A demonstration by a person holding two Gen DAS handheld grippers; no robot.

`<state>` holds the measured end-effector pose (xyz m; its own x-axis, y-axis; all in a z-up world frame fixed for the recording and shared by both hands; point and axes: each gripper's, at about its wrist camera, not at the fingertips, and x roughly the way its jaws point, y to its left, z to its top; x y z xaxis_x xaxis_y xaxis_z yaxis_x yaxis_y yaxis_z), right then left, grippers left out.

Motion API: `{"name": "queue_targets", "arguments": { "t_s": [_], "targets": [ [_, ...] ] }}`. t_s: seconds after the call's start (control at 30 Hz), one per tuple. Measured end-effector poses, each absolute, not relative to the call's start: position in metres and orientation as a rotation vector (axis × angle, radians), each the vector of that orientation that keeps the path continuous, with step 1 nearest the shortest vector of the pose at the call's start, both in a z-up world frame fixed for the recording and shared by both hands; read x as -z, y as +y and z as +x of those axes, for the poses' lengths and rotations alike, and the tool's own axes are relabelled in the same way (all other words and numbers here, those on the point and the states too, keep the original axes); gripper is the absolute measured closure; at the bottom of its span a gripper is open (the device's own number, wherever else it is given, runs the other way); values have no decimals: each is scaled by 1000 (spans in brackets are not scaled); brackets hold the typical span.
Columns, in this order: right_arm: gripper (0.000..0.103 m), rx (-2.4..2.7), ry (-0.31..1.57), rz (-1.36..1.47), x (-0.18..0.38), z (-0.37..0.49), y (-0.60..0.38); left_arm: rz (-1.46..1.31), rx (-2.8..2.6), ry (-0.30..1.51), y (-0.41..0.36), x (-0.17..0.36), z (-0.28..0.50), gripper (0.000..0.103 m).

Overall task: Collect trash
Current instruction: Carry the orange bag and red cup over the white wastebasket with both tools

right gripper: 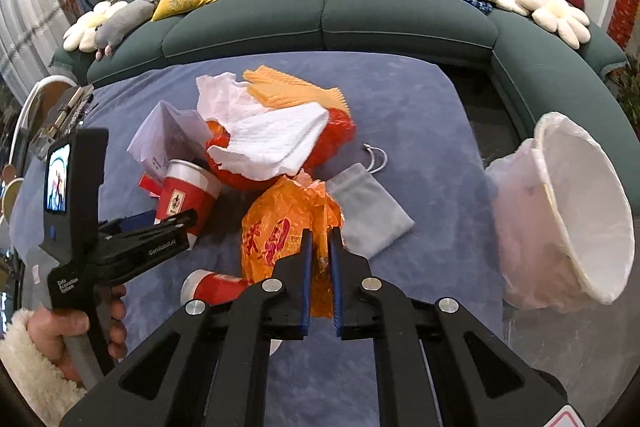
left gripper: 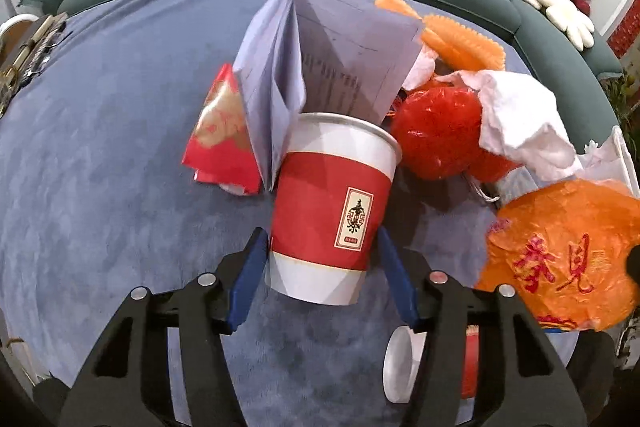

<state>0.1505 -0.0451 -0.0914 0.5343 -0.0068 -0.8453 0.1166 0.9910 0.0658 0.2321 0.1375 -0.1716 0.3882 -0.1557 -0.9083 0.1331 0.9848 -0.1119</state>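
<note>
The litter sits in a loose heap in the middle of the blue-covered table [right gripper: 420,99], in front of the green sofa [right gripper: 328,15]. At its near edge stands a red-and-white paper cup [left gripper: 334,207], leaning slightly, with folded printed paper [left gripper: 320,55] tucked into its mouth. The left gripper [left gripper: 322,279] straddles the cup's lower half, one blue pad on either side. The left pad looks to be touching the cup wall while a sliver of gap shows on the right, so the claw is spread around the cup and probably not yet clamped. Taking it low down would keep the paper inside as it lifts.

The right gripper [right gripper: 320,267] is pinched onto a fold of the orange plastic bag [right gripper: 280,227], its fingers nearly together with crumpled film between them. A thin bag gives no firm edge, so a bunched fold is the sensible place to grip.

The white-lined bin [right gripper: 576,211] is tilted toward the table at its right edge, mouth open to the heap, likely to shorten the carry.

A second red cup [right gripper: 216,285] lies on its side behind the right gripper, mostly covered. White tissue [right gripper: 276,139] drapes over a red bag [right gripper: 340,131], hiding its shape. A grey pouch [right gripper: 368,211] lies flat beside the orange bag. The bin's base is cut off from view.
</note>
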Motion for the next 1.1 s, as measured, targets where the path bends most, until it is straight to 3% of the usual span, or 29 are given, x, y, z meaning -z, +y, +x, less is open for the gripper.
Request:
{"name": "queue_targets", "arguments": {
  "t_s": [0.57,1.1],
  "targets": [
    [96,109,792,194,19,102,-88,-53,204,1034,110,81,161,50],
    [96,279,643,263,-19,37,-201,59,422,900,-39,10,107,50]
  ]
}}
